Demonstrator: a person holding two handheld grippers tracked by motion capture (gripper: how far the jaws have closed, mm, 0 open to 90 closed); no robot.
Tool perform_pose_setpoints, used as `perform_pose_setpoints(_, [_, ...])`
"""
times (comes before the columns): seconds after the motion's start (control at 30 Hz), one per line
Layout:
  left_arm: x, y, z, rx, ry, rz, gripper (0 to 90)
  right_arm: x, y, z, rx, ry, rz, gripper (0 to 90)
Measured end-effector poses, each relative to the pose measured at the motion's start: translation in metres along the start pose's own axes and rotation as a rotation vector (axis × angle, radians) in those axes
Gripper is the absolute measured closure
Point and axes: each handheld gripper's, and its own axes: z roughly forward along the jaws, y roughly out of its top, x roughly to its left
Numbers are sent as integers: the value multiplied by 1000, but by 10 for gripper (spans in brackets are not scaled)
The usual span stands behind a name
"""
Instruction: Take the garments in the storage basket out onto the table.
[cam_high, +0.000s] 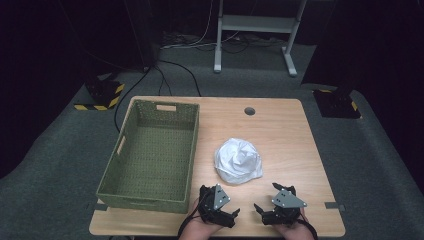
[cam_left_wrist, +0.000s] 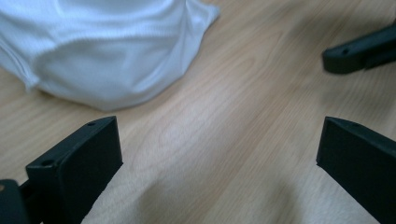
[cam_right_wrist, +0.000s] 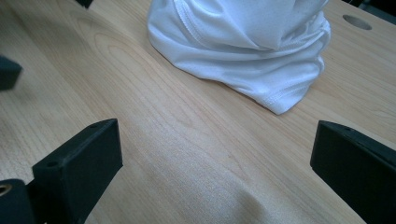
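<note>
A crumpled white cloth (cam_high: 238, 160) lies in a heap near the middle of the wooden table (cam_high: 280, 130). The cloth (cam_left_wrist: 102, 51) fills the upper left of the left gripper view, and the cloth (cam_right_wrist: 247, 42) sits ahead of the jaws in the right gripper view. My left gripper (cam_high: 234, 214) rests at the table's front edge, just below the cloth, open and empty, jaws pointing right. My right gripper (cam_high: 258, 209) sits beside it, open and empty, jaws pointing left toward the other. Both stay apart from the cloth.
A green woven basket (cam_high: 150, 190) with nothing in it stands on the table's left half. A round cable hole (cam_high: 250, 111) is near the far edge. Beyond the table are a grey desk frame (cam_high: 255, 25), floor cables and yellow-black striped blocks (cam_high: 102, 95).
</note>
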Motion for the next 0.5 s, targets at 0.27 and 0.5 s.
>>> perform_pose_setpoints(0.27, [-4, 1, 3, 36, 37, 86, 12, -1, 0, 0, -3, 2, 3, 17])
perform_pose_setpoints(0.5, [-8, 1, 5, 49, 35, 120, 15, 0, 0, 0, -6, 8, 3, 12])
